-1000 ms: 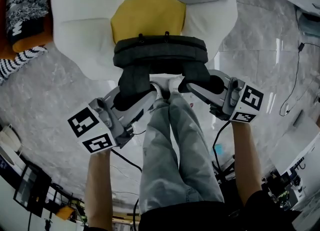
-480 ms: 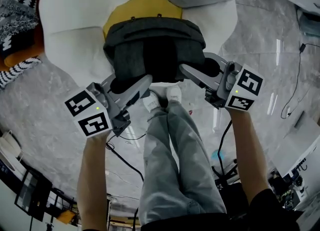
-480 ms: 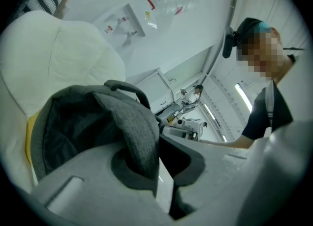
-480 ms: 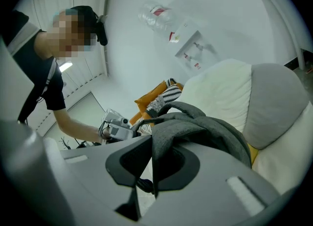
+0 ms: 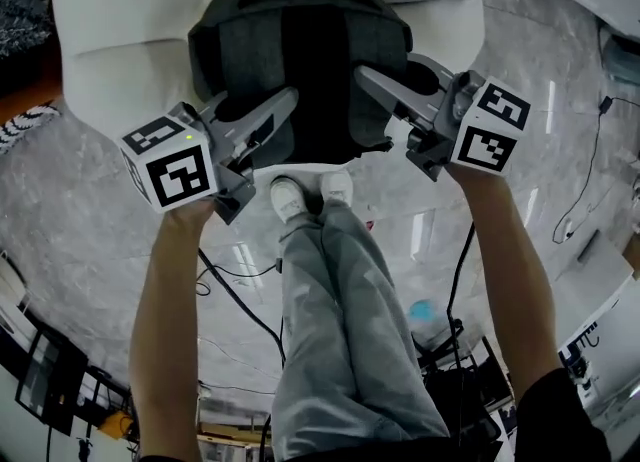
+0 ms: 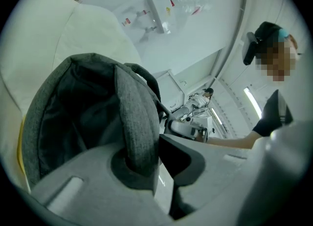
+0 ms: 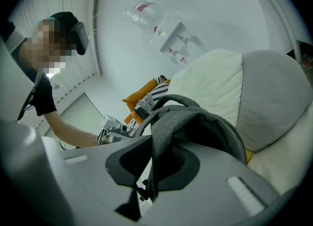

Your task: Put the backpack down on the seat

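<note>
The dark grey fabric backpack [image 5: 300, 60] is held at the top centre of the head view, over the white padded seat [image 5: 110, 60]. Whether it rests on the cushion cannot be told. The left gripper [image 5: 283, 102] is clamped on one grey padded shoulder strap [image 6: 133, 122], and the right gripper [image 5: 368, 78] is closed on the other shoulder strap [image 7: 164, 137]. The seat's front edge is seen just under the pack's lower edge, beside the white shoes [image 5: 300, 195]. Bare cushion is left open at the pack's left, and grey marble floor [image 5: 90, 210] lies open at both lower sides.
</note>
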{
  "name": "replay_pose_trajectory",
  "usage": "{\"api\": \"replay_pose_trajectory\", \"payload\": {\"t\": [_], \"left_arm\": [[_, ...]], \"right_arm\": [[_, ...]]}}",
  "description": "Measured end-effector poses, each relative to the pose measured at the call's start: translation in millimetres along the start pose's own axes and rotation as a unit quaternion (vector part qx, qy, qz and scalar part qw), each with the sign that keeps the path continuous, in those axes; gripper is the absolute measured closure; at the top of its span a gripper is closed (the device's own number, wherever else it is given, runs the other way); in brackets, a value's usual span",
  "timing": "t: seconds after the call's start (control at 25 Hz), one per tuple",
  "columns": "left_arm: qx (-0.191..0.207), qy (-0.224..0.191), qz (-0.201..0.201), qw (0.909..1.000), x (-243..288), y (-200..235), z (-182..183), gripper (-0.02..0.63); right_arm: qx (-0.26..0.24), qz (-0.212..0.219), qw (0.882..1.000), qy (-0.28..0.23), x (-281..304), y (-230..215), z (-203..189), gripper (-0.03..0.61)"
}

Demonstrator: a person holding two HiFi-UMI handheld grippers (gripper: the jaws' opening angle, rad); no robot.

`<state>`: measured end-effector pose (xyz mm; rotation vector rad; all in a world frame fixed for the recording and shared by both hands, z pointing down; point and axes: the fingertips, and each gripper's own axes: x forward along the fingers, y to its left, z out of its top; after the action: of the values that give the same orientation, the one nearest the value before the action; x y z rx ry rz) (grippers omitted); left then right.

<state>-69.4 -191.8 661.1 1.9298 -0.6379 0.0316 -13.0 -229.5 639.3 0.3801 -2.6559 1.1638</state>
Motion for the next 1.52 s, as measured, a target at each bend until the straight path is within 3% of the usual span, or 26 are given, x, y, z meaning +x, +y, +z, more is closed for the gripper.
{"api": "replay_pose_trajectory", "payload": {"t": [0.32,0.72,0.76,0.88,0.96,1.08,1.2,1.28,1.36,1.52], "left_arm": [[0.012,0.005,0.013,0.9998,20.0,65.0,6.5,0.580],[-0.010,-0.002,0.094,0.9955,32.1,144.3,8.2,0.558],[-0.018,-0.002,0.109,0.9938,28.9,155.6,3.8,0.556],[-0.074,-0.014,0.150,0.9858,13.9,188.6,-16.5,0.460],[-0.084,-0.002,0.167,0.9824,9.7,200.6,-34.1,0.469],[-0.079,0.022,0.192,0.9781,7.4,212.9,-54.1,0.508],[-0.094,0.011,0.205,0.9743,4.3,218.2,-55.0,0.508],[-0.103,0.005,0.203,0.9738,5.5,213.7,-52.5,0.508],[-0.099,0.005,0.200,0.9747,4.7,205.1,-47.7,0.508],[-0.070,0.033,0.207,0.9754,-12.4,185.9,-46.1,0.524]], "right_arm": [[0.011,-0.010,1.000,-0.014,22.2,-60.1,-13.6,0.540],[-0.005,-0.058,0.998,-0.029,47.1,-129.1,-18.6,0.538],[0.000,-0.062,0.998,-0.033,49.0,-134.1,-20.1,0.537],[0.007,-0.086,0.996,-0.033,50.9,-150.4,-28.5,0.535],[0.010,-0.104,0.994,-0.033,52.7,-163.0,-33.7,0.534],[0.014,-0.141,0.990,-0.023,59.6,-183.0,-40.5,0.529],[0.021,-0.168,0.985,-0.016,65.4,-192.9,-42.3,0.520],[0.033,-0.181,0.983,-0.018,63.0,-195.3,-40.7,0.483],[0.034,-0.198,0.980,-0.013,55.3,-196.8,-39.4,0.403],[0.019,-0.221,0.975,0.004,32.0,-189.3,-43.6,0.388]]}}
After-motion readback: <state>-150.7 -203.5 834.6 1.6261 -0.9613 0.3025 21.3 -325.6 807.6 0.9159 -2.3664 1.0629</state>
